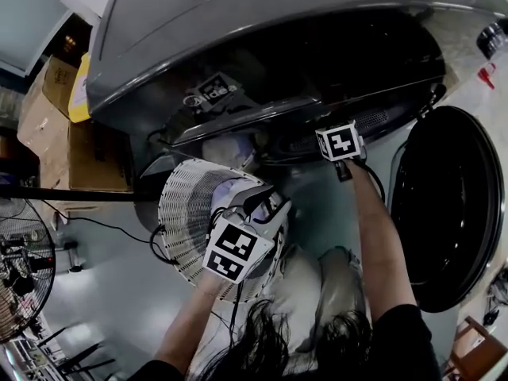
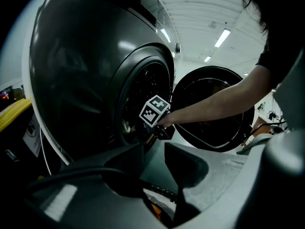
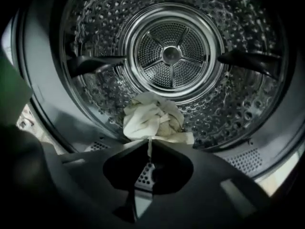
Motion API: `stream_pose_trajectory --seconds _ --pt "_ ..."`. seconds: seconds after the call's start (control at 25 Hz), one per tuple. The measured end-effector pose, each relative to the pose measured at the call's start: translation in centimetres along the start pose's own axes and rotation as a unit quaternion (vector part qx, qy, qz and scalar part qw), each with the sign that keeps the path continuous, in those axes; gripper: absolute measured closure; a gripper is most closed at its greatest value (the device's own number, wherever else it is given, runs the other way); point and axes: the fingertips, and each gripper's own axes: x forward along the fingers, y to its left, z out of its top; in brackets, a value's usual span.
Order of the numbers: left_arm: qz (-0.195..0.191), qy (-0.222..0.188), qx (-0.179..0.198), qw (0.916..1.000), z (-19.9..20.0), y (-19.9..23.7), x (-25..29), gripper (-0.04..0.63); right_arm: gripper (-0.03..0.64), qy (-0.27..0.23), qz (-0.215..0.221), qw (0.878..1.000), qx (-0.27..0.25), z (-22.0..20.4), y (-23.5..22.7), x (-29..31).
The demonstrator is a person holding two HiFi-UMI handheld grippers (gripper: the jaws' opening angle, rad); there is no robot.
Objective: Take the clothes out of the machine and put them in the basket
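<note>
Evidently the removal step is the one in hand. The right gripper (image 3: 148, 143) is held at the mouth of the machine (image 1: 238, 46). Its jaws are pressed together on a thin pale edge of the cloth (image 3: 151, 119). The bulk of that crumpled cloth lies just beyond the jaws, on the bottom of the drum (image 3: 228, 104), well inside the mouth.

The left gripper (image 2: 153, 146) is kept outside the mouth, with its jaws apart and nothing between them. In the head view it is seen over the white basket (image 1: 184, 213), which stands just in front of the mouth and to its left. The door (image 1: 452, 205) is swung wide on the other side of the mouth.

Several faults can be foreseen. So little cloth is pinched that the hold may be lost once the full weight is lifted, and the cloth would then drop back inside the mouth. If the bundle is dragged rather than lifted, it could catch on a drum paddle or on the lip of the mouth and be pulled from the jaws. A trailing end might also be let fall on the floor between the mouth and the basket if the carry is kept too low.
</note>
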Motion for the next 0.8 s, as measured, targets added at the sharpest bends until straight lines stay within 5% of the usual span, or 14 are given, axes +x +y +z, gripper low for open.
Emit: stream_pose_trajectory --seconds 0.48,0.8 --pt "-0.029 0.045 -0.017 0.9984 3.7 -4.5 -4.6 0.460 0.577 -0.099 0.071 0.981 0.148 1.1 3.4 -15.2" --pt "-0.007 0.073 -0.006 0.9973 6.4 -6.0 -7.0 0.459 0.577 -0.138 0.123 0.964 0.191 4.0 6.7 -27.2"
